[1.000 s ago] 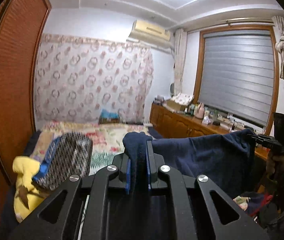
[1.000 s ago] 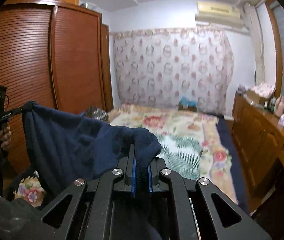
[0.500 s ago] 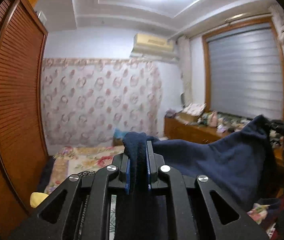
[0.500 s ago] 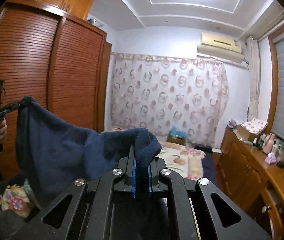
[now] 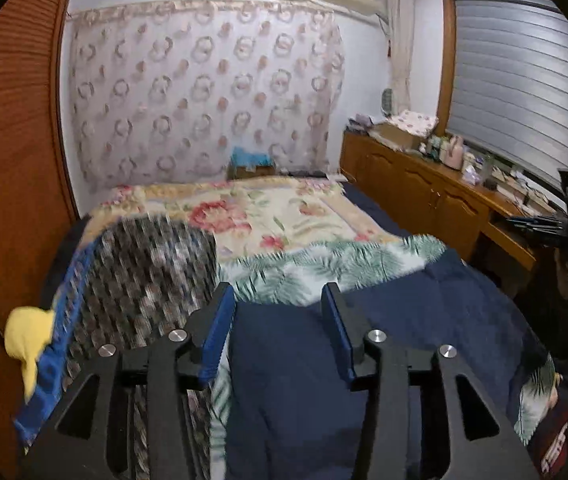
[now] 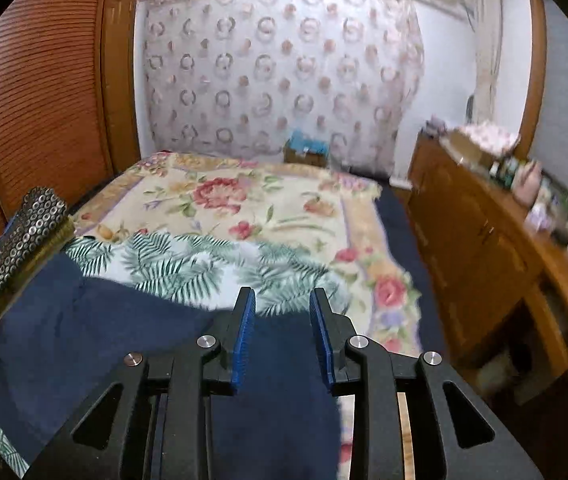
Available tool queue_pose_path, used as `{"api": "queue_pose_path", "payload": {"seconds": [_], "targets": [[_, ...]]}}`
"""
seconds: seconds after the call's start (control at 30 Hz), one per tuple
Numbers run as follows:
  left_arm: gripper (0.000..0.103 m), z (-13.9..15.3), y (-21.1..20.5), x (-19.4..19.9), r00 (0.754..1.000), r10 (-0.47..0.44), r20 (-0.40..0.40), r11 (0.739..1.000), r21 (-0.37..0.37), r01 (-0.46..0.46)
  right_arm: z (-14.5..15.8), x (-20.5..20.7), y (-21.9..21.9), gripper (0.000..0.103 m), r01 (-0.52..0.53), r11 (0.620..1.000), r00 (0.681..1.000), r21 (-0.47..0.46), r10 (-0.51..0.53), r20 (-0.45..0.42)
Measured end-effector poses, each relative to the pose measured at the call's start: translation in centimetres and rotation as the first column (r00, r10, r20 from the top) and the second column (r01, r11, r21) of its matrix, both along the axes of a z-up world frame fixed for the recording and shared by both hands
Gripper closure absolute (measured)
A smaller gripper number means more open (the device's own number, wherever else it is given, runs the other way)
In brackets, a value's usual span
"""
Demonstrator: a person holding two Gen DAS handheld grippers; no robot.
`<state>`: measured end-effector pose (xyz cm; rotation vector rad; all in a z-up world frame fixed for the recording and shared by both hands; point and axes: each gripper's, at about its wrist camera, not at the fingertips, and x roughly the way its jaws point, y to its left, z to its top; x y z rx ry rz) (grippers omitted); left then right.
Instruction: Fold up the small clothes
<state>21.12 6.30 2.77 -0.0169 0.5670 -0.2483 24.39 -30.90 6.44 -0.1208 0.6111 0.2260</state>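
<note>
A navy blue garment [image 5: 403,320] lies spread on the near end of the bed, over a leaf-print sheet. My left gripper [image 5: 278,300] hovers at the garment's left part with its jaws opening. The cloth lies under and between the blue pads [image 5: 216,332], which do not press on it. My right gripper [image 6: 282,300] stands over the garment's [image 6: 84,328] right part, jaws also opening, pads clear of the cloth. The left wrist view shows the right gripper [image 5: 517,222] far right, held by a hand.
A floral bedspread [image 6: 224,200] covers the bed. A pile of patterned cloth [image 5: 144,264] with a yellow piece [image 5: 28,332] sits at the bed's left edge, by the wooden wardrobe [image 6: 44,80]. A cluttered wooden sideboard [image 5: 423,184] runs along the right.
Both grippers came down from holding the navy garment up in the air. Their jaws, shut on its corners before, have parted, and the garment now lies flat on the bed.
</note>
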Motion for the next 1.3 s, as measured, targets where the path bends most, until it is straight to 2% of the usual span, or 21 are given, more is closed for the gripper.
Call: {"api": "queue_pose_path", "payload": {"seconds": [0.1, 0.13, 0.23, 0.3, 0.47, 0.63, 0.77, 1.0, 1.17, 1.2, 1.3], "targets": [[0.045, -1.0, -0.7, -1.9, 1.0, -0.002, -0.009, 1.0, 0.011, 0.003, -1.5, -1.4, -0.8, 0.057, -0.012, 1.0, 1.0, 0.012, 0.012, -0.016], [0.045, -1.5, -0.8, -2.8, 1.0, -0.009, -0.015, 1.0, 0.005, 0.009, -1.7, -0.7, -1.8, 0.056, -0.016, 1.0, 1.0, 0.02, 0.017, -0.024], [0.045, -3.0, -1.3, -5.0, 0.999, -0.017, -0.03, 1.0, 0.004, 0.017, -1.5, -2.2, -4.6, 0.056, -0.025, 0.999, 0.998, 0.044, 0.027, -0.048], [0.045, -3.7, -1.3, -5.5, 0.998, -0.036, -0.049, 0.999, -0.008, 0.035, -0.2, -3.0, -6.0, 0.056, -0.029, 0.998, 0.997, 0.063, 0.033, -0.068], [0.045, -6.8, -2.0, -6.2, 0.991, -0.032, -0.128, 0.999, 0.027, 0.036, -0.1, -5.3, -8.9, 0.056, -0.009, 0.995, 0.992, 0.102, 0.022, -0.123], [0.045, -9.5, -1.9, -6.4, 0.978, -0.003, -0.208, 0.999, 0.036, 0.011, -0.5, -5.7, -8.5, 0.056, 0.002, 0.995, 0.988, 0.099, 0.013, -0.153], [0.045, -11.1, -1.4, -6.2, 0.966, 0.017, -0.259, 0.999, 0.039, -0.007, -0.8, -5.5, -8.9, 0.056, 0.01, 0.99, 0.984, 0.143, 0.016, -0.178], [0.045, -12.2, -1.8, -5.9, 0.957, 0.025, -0.291, 0.998, 0.062, -0.008, -1.4, -5.4, -8.5, 0.056, 0.026, 0.99, 0.976, 0.142, 0.005, -0.218], [0.04, -12.6, -3.0, -5.9, 0.961, 0.033, -0.275, 0.991, 0.136, 0.005, -1.9, -4.6, -7.7, 0.056, 0.05, 0.993, 0.971, 0.109, -0.023, -0.24], [0.035, -12.6, -3.2, -5.9, 0.96, 0.027, -0.277, 0.99, 0.141, 0.013, -1.8, -4.6, -7.5, 0.056, 0.053, 0.993, 0.971, 0.105, -0.026, -0.236], [0.031, -12.7, -3.6, -5.6, 0.96, 0.018, -0.281, 0.988, 0.154, 0.027, -1.7, -4.3, -7.1, 0.056, 0.058, 0.993, 0.973, 0.099, -0.034, -0.23]]}}
